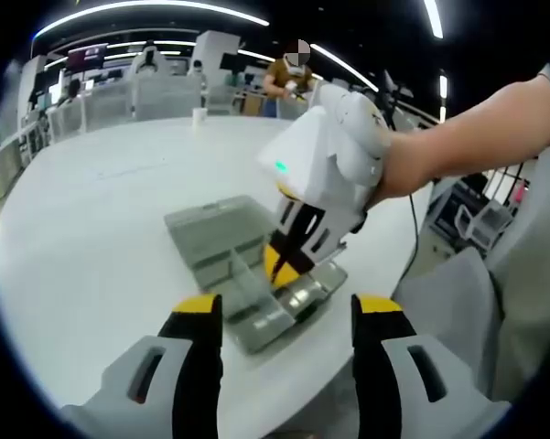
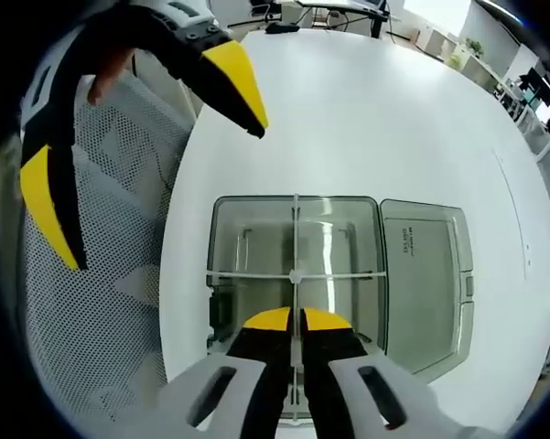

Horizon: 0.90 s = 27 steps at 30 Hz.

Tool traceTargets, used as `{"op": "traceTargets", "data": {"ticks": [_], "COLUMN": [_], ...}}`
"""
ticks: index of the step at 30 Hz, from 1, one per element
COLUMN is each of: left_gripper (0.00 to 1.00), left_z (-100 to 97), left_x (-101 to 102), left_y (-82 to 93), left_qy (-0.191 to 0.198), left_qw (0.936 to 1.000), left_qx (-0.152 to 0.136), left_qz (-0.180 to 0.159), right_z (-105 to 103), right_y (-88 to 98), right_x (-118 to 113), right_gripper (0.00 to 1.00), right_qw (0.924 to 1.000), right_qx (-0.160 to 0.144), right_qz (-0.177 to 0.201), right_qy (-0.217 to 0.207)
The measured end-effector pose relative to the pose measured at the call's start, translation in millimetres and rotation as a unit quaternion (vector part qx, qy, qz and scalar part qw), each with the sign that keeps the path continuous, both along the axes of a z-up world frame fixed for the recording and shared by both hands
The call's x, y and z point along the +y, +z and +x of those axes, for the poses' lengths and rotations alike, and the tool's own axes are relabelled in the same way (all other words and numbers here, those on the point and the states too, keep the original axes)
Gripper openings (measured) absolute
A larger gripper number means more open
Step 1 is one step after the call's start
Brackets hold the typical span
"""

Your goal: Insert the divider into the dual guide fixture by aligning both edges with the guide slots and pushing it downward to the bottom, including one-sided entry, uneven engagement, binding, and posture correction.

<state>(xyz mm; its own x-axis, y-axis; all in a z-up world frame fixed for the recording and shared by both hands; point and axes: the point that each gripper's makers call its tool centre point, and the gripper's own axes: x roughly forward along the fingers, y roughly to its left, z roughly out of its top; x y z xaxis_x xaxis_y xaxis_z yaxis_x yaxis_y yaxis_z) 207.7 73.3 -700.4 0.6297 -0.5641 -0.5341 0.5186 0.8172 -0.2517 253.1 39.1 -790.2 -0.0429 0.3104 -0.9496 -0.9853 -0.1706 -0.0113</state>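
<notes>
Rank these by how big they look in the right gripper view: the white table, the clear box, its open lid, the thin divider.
1. White table, largest by far.
2. Clear box.
3. Open lid, smaller than the box.
4. Divider, a thin strip, partly hidden by the right gripper, which is shut on it.

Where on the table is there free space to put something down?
The white table is bare beyond the grey box and its open lid. It is crowded over the box, where the right gripper pinches the divider and the left gripper hovers near.
</notes>
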Motion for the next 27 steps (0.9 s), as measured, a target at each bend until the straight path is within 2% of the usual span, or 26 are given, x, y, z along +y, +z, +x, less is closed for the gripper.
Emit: {"op": "traceTargets", "data": {"ticks": [3,10,15,21,23,27], "left_gripper": [0.55,0.57,0.59,0.62,0.63,0.65], "left_z": [-0.1,0.1,0.6,-1.9,-1.8,-2.4], "left_x": [0.7,1.8,2.8,8.2,10.1,12.7], "left_y": [-0.7,-1.2,-0.4,-1.7,-1.6,-0.4], "left_qy": [0.0,-0.002,-0.003,-0.003,-0.002,-0.003], "left_qw": [1.0,1.0,1.0,0.9999,0.9999,0.9997], "left_qx": [0.001,0.002,0.001,0.003,0.004,0.002], "left_qz": [0.001,0.004,0.007,0.015,0.015,0.022], "right_z": [0.2,-1.8,-4.9,-0.4,-0.4,-1.1], "right_y": [3.3,8.4,13.0,22.9,27.3,34.5], "right_x": [2.6,0.7,-1.3,-2.3,-5.0,-7.6], "right_gripper": [0.08,0.16,0.21,0.32,0.35,0.41], "right_qw": [0.9996,0.9984,0.995,0.9836,0.9815,0.9713], "right_qx": [0.015,0.02,0.034,0.049,0.047,0.054], "right_qz": [0.014,0.035,0.062,0.11,0.12,0.148], "right_qy": [-0.019,-0.04,-0.071,-0.134,-0.142,-0.178]}}
